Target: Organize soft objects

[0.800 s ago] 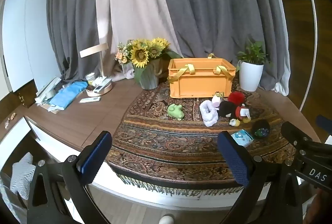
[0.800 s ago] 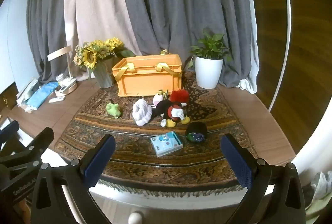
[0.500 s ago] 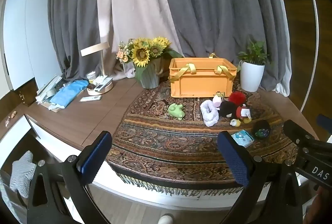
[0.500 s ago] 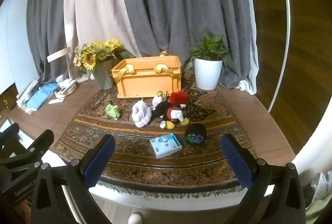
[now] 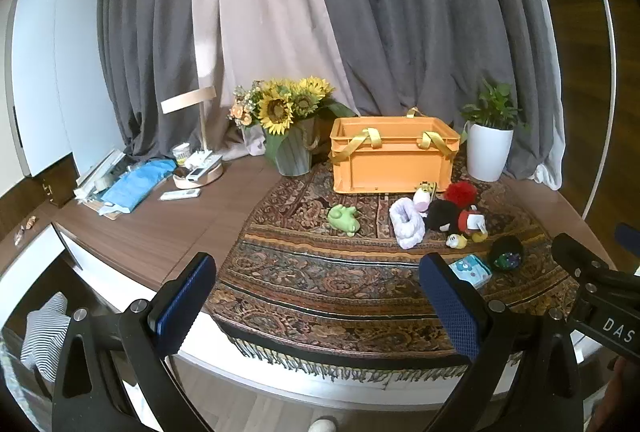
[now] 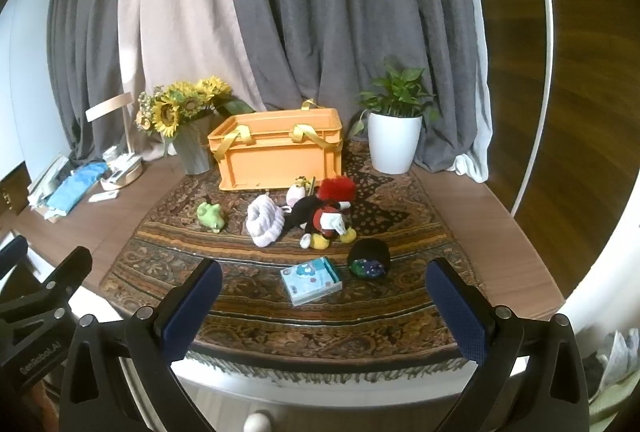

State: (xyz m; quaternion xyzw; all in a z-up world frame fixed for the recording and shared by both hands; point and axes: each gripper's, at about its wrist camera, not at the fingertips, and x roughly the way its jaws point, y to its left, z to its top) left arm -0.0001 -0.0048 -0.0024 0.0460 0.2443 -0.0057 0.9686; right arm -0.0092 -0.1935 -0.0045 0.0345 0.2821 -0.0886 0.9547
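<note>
Grey curtains hang behind a wooden tabletop (image 6: 480,220) draped with a patterned rug (image 6: 256,296). Nothing looks sorted yet: the orange crate (image 6: 280,156) near the back edge shows no toys over its rim, though its inside is hidden. Six soft things lie before it: one green frog (image 6: 211,215), one lilac roll (image 6: 264,220), one mouse plush (image 6: 324,220), one pink toy (image 6: 297,193), one tissue pack (image 6: 312,280), one dark pouch (image 6: 369,257). Both left tongs (image 5: 320,296) and right tongs (image 6: 320,306) hover spread wide and empty at the front edge.
</note>
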